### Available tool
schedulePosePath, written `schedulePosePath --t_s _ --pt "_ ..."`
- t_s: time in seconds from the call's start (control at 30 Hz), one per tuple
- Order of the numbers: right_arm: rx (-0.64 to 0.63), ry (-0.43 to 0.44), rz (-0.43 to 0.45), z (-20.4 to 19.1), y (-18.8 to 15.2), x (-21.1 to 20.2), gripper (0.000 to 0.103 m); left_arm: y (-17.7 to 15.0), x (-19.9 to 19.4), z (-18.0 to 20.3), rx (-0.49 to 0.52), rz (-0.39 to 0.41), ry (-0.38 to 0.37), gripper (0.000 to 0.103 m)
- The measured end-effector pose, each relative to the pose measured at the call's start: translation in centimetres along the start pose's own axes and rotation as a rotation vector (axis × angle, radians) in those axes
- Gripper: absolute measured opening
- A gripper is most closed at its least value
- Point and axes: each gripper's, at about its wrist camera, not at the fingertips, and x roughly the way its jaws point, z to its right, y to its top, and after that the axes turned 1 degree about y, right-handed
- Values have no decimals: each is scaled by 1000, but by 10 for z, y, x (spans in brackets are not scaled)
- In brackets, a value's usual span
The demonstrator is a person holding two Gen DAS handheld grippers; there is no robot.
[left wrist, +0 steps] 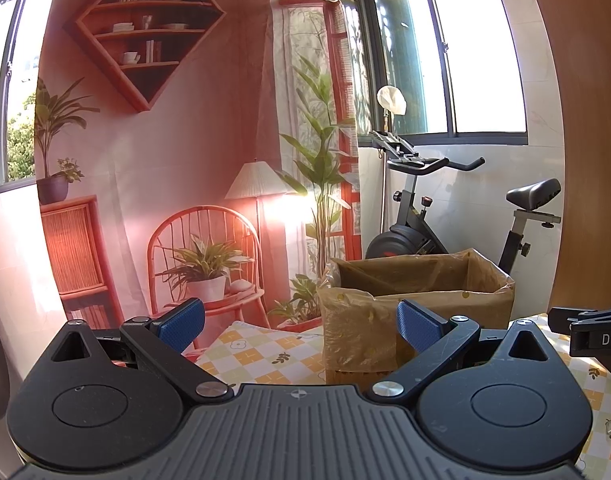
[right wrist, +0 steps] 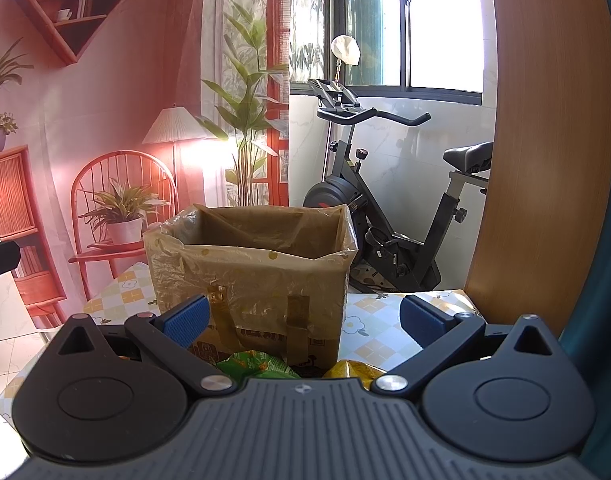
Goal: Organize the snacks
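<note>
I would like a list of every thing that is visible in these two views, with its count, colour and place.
cardboard box: one, brown, lined with a clear plastic bag, open at the top, on the table
green snack packet: one, green, on the table in front of the box, partly hidden by the right gripper
yellow snack packet: one, yellow, beside the green one, mostly hidden
tablecloth: one, white and yellow checks with flowers, over the table
exercise bike: one, black, behind the table by the window
backdrop: one, pink printed room scene, on the wall
left gripper: one, black with blue pads, open, empty
right gripper: one, black with blue pads, open, empty
</note>
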Motion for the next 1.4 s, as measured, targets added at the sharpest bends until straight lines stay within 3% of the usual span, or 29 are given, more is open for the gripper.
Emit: schedulePosePath --t_s 0.33,0.57,0.8,0.97,1.13,1.4 --pt "2 1 1 0 0 0 103 1 1 -3 -5 -3 0 103" --pt "31 45 31 3 -6 6 103 -6 14 -26 -118 38 -61 103" --pt "101 100 155 -1 -28 19 103 -21 38 -49 -182 -8 18 103" --pt "26 110 86 -26 -60 47 103 -37 52 -62 -190 -13 64 103" --pt "53 175 -21 -36 -94 75 103 -49 68 -74 -143 -25 99 103" --pt "114 233 -197 -38 -130 105 103 -67 93 -116 -221 -72 110 103"
